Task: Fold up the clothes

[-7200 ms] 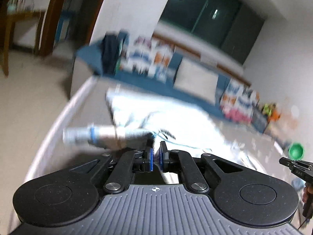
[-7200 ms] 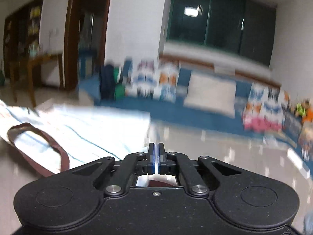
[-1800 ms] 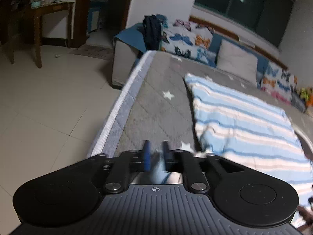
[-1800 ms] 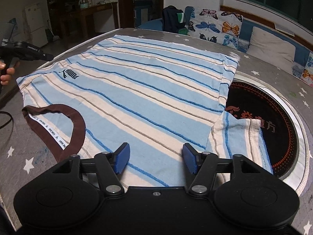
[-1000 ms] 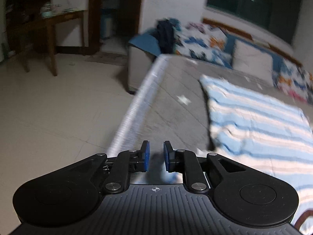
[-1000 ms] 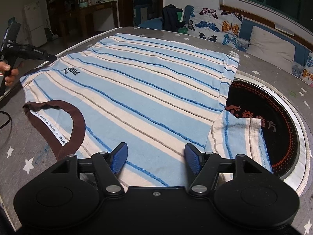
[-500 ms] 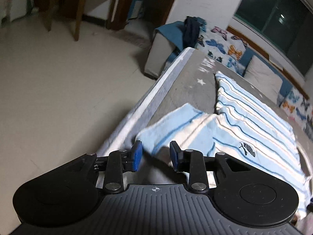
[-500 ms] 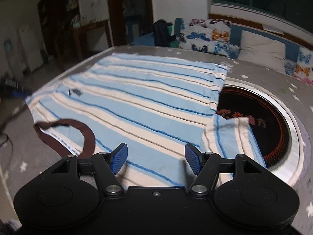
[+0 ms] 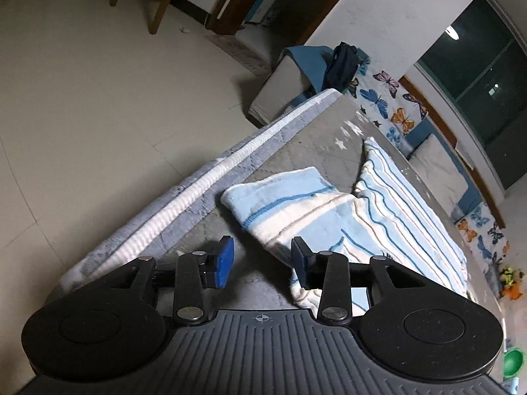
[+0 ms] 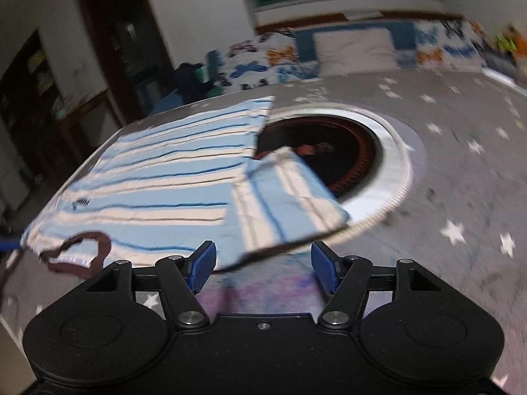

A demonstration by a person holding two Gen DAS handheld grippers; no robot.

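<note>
Nearest to each camera, both tongs stand released with their blue pads spread wide and nothing between them. The left tongs (image 9: 260, 260) hover low over the grey star-printed bench (image 9: 296, 144), close to its piped edge, and one sleeve (image 9: 280, 204) of the striped shirt (image 9: 395, 217) lies just ahead of the pads, its hem toward the bench edge. The right tongs (image 10: 265, 268) sit just short of the other sleeve (image 10: 286, 204), whose corner lies between the pads' line of sight and partly over a round dark inset (image 10: 329, 151) ringed in white. Left of that sleeve, the shirt's brown collar (image 10: 82, 250) curls at the near edge, and the light-blue body spreads flat across the bench behind it. Beyond the bench stand a sofa with butterfly cushions (image 10: 260, 62), a dark window (image 9: 477, 65) and a tiled floor (image 9: 82, 98).
</note>
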